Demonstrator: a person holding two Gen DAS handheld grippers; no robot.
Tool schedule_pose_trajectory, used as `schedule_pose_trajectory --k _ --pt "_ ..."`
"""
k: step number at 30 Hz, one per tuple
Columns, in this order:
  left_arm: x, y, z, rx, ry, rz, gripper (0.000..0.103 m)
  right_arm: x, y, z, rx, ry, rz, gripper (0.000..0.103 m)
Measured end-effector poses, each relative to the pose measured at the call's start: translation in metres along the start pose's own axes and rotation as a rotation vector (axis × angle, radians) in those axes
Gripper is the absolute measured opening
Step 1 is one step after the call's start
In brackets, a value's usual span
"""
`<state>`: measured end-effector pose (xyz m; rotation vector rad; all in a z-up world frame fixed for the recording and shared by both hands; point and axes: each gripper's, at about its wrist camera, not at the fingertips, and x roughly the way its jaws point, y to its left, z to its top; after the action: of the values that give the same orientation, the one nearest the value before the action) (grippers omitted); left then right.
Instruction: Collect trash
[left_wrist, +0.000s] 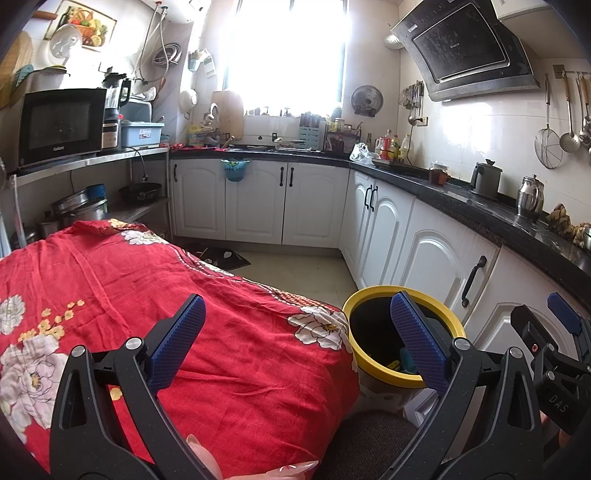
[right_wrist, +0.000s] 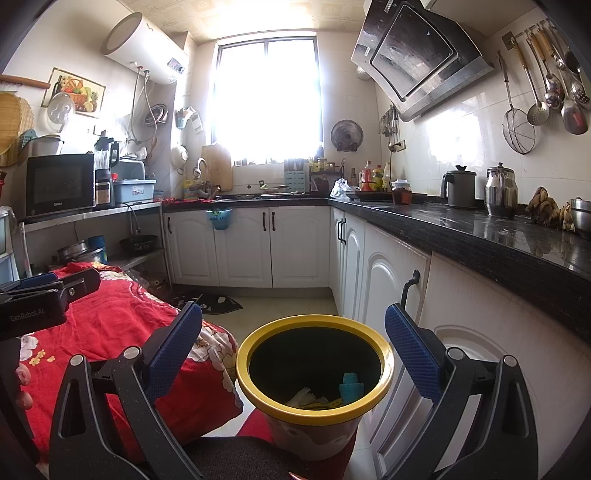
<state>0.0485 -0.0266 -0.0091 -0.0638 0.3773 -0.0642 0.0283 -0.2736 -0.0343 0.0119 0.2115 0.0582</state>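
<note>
Hovering level, both grippers' jaws wide open, empty, right gripper (right_wrist: 293, 334) above bin (right_wrist: 314, 406)

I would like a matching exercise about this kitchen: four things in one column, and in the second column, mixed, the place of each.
Things:
1. trash bin
2. microwave
3. strainer
4. red cloth

Places:
A. hanging on the tiled wall on the right
B. on the floor beside the white cabinets
C. spread over the table on the left
D. on the metal shelf at the left wall

Pairs: 1-B, 2-D, 3-A, 4-C
</note>
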Motion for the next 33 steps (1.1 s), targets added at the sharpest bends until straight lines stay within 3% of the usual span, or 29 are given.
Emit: schedule_pose_trajectory --k 33 --pt "0.0043 0.0057 -0.0003 -0.007 0.023 0.008 0.092 -0.0004 -0.0024 -0.0023 0.001 0.009 0.0 0.097"
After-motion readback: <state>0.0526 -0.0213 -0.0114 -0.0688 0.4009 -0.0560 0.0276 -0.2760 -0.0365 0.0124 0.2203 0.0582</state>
